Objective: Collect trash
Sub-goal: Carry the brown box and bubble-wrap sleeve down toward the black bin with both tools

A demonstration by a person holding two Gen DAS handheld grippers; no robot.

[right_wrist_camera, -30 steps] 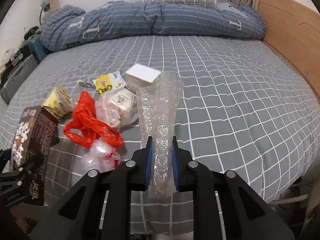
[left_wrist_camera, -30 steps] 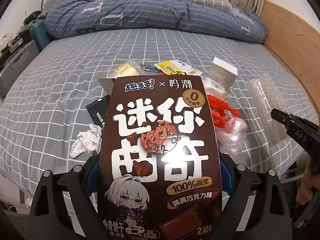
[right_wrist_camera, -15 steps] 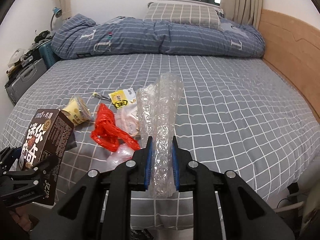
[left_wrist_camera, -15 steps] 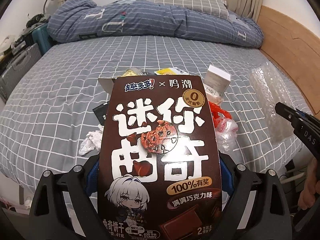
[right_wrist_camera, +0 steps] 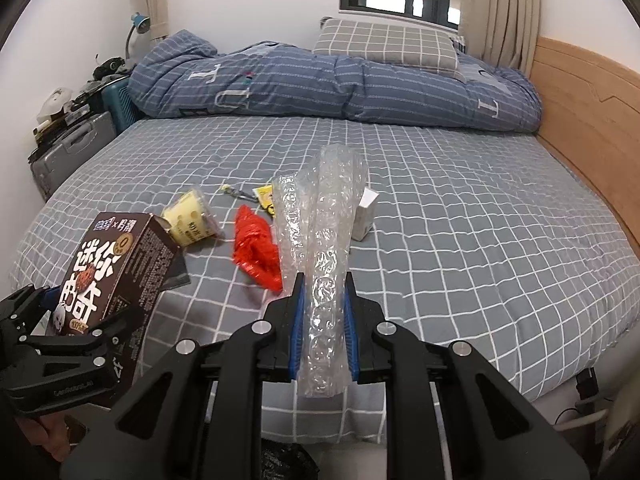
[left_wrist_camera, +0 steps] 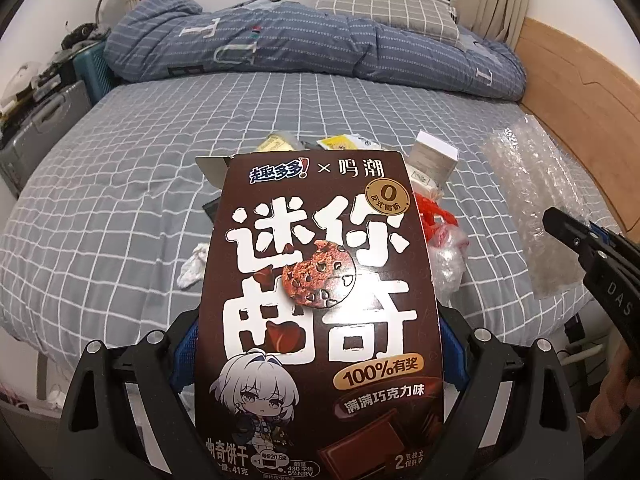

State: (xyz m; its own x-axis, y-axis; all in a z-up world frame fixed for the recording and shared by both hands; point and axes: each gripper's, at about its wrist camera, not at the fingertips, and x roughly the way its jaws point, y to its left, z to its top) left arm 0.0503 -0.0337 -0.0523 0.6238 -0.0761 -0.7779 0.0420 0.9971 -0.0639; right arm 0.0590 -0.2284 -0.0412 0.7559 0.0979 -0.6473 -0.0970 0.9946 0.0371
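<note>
A brown cookie box point(left_wrist_camera: 320, 304) fills the left wrist view, clamped between the blue pads of my left gripper point(left_wrist_camera: 320, 344). From the right wrist view the same cookie box point(right_wrist_camera: 108, 276) hangs at the lower left, above the bed's near edge. My right gripper point(right_wrist_camera: 323, 308) is shut on a crumpled strip of clear bubble wrap point(right_wrist_camera: 324, 240) that stands upright out of its jaws. The bubble wrap point(left_wrist_camera: 536, 200) also shows at the right of the left wrist view. On the grey checked bed point(right_wrist_camera: 460, 240) lie a red plastic bag point(right_wrist_camera: 256, 248), a yellow cup point(right_wrist_camera: 192, 220), a yellow packet point(left_wrist_camera: 344, 143) and a white box point(left_wrist_camera: 434, 156).
A crumpled white tissue point(left_wrist_camera: 194, 266) and a clear plastic bag point(left_wrist_camera: 448, 256) lie near the bed's front edge. A blue duvet point(right_wrist_camera: 340, 84) and a pillow point(right_wrist_camera: 388, 46) fill the far end. A wooden headboard point(right_wrist_camera: 580, 96) runs along the right; suitcases point(right_wrist_camera: 76, 148) stand at the left.
Both grippers have risen and drawn back from the bed with their loads still held. The trash on the bed looks farther away, and more of the window and wall shows.
</note>
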